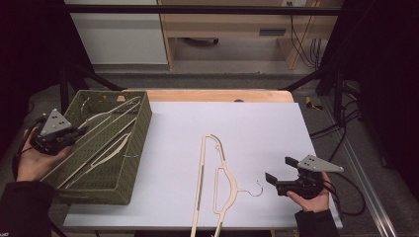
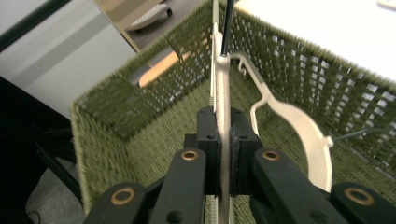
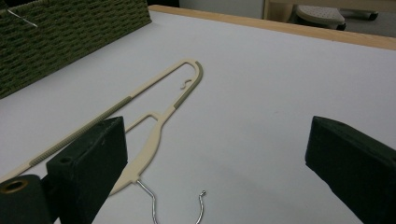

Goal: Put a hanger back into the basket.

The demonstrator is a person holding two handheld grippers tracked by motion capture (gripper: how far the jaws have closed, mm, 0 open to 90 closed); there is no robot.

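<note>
table (image 1: 257,123): white top | green woven basket (image 1: 133,148) left | cream hanger (image 1: 217,177) centre

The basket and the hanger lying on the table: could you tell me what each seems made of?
Basket: olive-green woven fibre or cord, matte, with an open weave.
Hanger: cream body, apparently smooth moulded plastic, with ribbed grey-green grip strips; its hook looks like shiny bent metal wire.

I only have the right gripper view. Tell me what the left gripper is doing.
Observer: The left gripper is shut on a cream hanger, seen in its own view.
Operator: Say where it is.
Observer: Over the green woven basket at the table's left, per the high view.
Operator: Report what else is in the basket.
Observer: Another cream hanger lies inside, beside the held one.
</note>
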